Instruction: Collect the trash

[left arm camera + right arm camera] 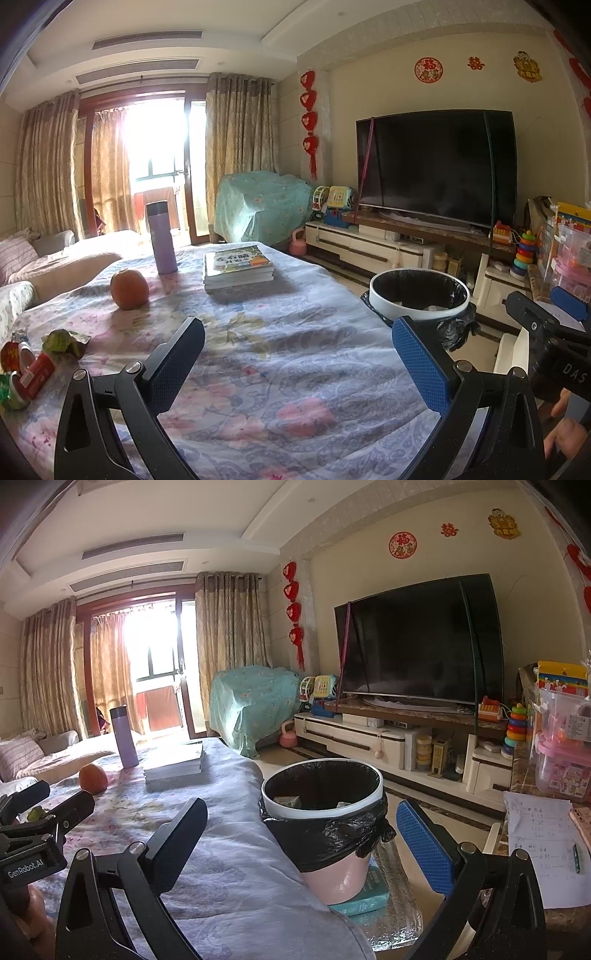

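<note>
Left gripper (pixel 299 350): fingers spread wide, nothing between them; it hangs over the middle of the table's near half, pointed down the length of the cloth, probably lining up before a swing toward the litter.

Right gripper (pixel 301 836): also splayed and empty, held off the table's right edge with the bin framed between its fingers (a sensible waiting post for a drop-off).

Trash (pixel 33 362): a small heap at the near left corner of the table, well apart from both grippers. It shows a crumpled green wrapper (pixel 61 341), red-and-white packets (pixel 37 373) and a bit of shiny green foil at the very edge; all look light, creased and loose, so I judge a pinch would take one piece at a time.

Bin (pixel 321 805): pink tub with a white rim ring and a black liner folded over it, standing on a teal box (pixel 369 893) just beside the table's right edge, mouth open. A few scraps already lie inside.

Table (pixel 295 369): covered in a floral cloth, soft and wrinkled, which may snag a low finger.

Not trash, in my judgement: orange (pixel 129 288), purple flask (pixel 161 237) and stack of books (pixel 238 269) toward the far end.

Stage: litter not yet gripped.
</note>
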Action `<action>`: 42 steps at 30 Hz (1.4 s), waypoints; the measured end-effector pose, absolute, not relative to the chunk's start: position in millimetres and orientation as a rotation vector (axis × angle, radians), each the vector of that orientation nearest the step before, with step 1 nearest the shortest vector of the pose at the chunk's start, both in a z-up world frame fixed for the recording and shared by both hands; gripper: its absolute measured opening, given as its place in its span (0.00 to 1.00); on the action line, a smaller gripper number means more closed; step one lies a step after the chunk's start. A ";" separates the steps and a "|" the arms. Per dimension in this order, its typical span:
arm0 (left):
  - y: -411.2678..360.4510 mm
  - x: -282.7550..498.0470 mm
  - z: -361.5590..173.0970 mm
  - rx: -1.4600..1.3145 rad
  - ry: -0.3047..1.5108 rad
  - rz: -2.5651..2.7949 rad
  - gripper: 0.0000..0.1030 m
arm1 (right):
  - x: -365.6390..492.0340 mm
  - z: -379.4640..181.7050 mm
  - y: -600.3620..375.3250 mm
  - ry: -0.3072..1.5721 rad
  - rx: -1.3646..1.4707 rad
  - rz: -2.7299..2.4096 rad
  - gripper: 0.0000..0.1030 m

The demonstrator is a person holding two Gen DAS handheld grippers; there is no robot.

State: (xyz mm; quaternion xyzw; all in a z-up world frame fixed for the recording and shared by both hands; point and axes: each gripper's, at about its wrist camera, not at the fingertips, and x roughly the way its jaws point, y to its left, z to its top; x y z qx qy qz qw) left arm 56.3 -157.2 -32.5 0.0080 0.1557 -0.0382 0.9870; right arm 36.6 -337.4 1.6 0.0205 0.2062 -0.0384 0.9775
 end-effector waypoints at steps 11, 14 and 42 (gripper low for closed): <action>-157.2 55.3 -32.6 0.015 0.312 -0.079 0.99 | 36.4 2.6 -335.6 0.413 0.041 -0.077 1.00; -156.9 54.9 -32.6 0.015 0.310 -0.081 0.99 | 36.4 4.4 -333.3 0.409 0.039 -0.076 1.00; -154.9 53.4 -32.4 0.018 0.316 -0.091 0.99 | 36.1 7.9 -328.0 0.407 0.044 -0.071 1.00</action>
